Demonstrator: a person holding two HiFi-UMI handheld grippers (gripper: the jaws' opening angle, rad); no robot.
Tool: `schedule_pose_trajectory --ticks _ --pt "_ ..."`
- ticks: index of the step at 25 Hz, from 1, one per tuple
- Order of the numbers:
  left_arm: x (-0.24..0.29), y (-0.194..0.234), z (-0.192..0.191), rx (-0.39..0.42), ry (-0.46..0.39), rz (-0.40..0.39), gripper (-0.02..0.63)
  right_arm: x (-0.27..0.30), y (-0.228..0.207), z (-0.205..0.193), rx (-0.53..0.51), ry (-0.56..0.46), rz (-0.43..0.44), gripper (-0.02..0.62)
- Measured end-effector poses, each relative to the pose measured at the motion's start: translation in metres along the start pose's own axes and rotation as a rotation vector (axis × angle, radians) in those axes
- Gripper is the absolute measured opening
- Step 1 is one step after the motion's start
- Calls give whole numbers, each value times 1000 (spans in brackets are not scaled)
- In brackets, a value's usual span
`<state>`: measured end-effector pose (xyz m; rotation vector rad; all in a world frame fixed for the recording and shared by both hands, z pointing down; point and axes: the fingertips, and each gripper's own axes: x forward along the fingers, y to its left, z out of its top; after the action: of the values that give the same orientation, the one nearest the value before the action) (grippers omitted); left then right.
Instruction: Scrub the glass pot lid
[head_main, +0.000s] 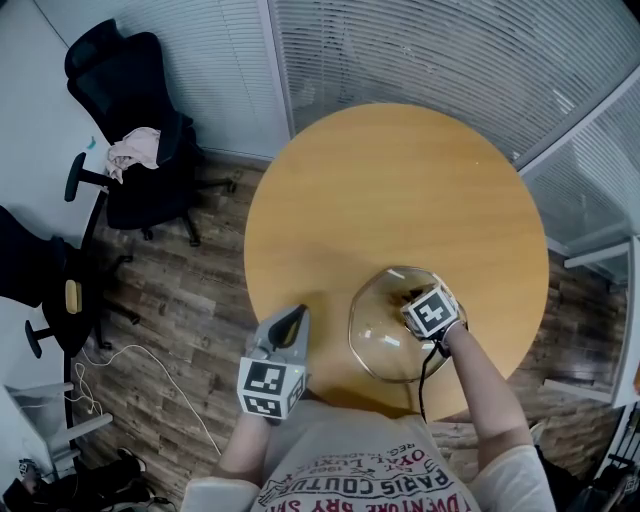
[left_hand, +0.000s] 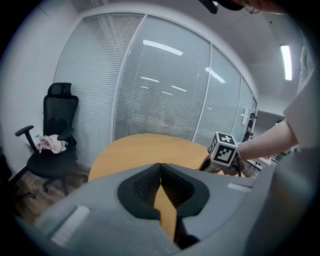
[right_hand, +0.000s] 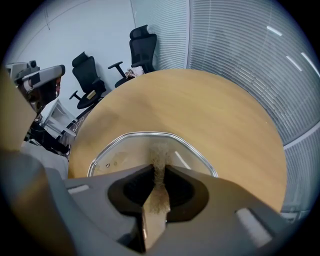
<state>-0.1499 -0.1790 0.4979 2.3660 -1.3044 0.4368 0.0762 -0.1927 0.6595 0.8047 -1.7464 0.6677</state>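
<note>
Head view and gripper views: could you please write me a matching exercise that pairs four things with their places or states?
Things:
1. glass lid
2. scrub pad
3. pink cloth
4. left gripper

Places or states:
A. on the black chair
B. shut, with nothing in it
C. on the round table
D. pinched in the right gripper

Pairs: 1-C, 2-D, 3-A, 4-B.

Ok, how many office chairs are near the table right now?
2. One office chair, a pink cloth on its seat, stands at the head view's top left; the other is at the left edge, partly cut off. More may be out of frame.
</note>
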Motion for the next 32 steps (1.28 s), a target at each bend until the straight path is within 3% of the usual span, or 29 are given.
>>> schedule_pose_trajectory --ticks 7,13,18,23,32 --pt "-8 5 -5 -2 4 20 8 2 32 5 -73 64 83 64" --pt "-17 1 -9 0 9 33 8 -1 50 12 -331 99 57 64" --pt "-22 -5 -10 -7 5 37 8 0 69 10 -456 112 80 64" --pt "-30 -8 -13 -15 1 45 8 0 93 7 -504 104 137 64" --pt "-46 -18 -21 -16 -6 50 8 -8 114 -17 -553 100 167 64"
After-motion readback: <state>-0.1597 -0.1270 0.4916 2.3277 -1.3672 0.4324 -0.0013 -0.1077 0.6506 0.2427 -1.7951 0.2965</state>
